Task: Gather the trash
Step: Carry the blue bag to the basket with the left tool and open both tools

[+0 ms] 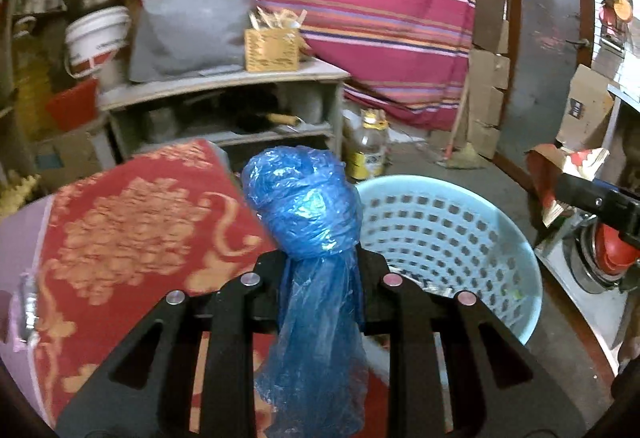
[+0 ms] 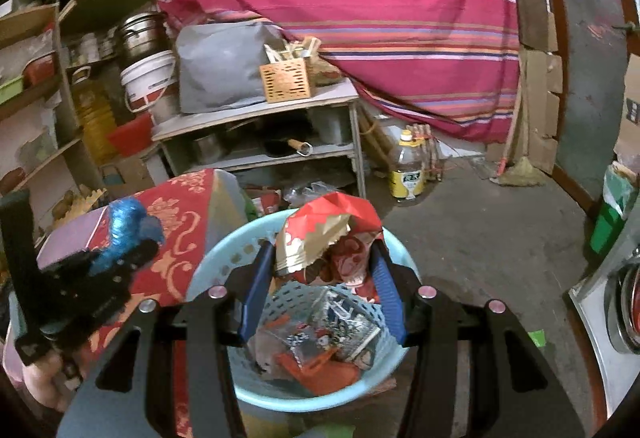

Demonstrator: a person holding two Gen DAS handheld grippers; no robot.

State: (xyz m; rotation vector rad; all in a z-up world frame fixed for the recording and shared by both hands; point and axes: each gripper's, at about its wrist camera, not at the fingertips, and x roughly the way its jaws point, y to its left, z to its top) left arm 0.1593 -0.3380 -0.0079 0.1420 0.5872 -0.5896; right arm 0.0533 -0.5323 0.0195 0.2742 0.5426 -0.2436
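My left gripper point(image 1: 320, 258) is shut on a knotted blue plastic bag point(image 1: 308, 206), held above the red patterned cloth just left of the light blue perforated basket point(image 1: 448, 230). The bag also shows in the right wrist view point(image 2: 120, 234). My right gripper point(image 2: 326, 258) is shut on a crumpled red and gold wrapper point(image 2: 320, 242), held right over the basket point(image 2: 208, 274). The basket holds several pieces of trash point(image 2: 320, 342). The right gripper with the wrapper point(image 1: 568, 166) shows at the right edge of the left wrist view.
A red patterned cloth point(image 1: 132, 222) covers a surface left of the basket. Behind stands a grey shelf unit point(image 1: 224, 106) with a wicker box point(image 1: 272, 50). A bottle point(image 2: 408, 170) stands on the concrete floor. A striped cloth point(image 2: 360, 18) hangs at the back.
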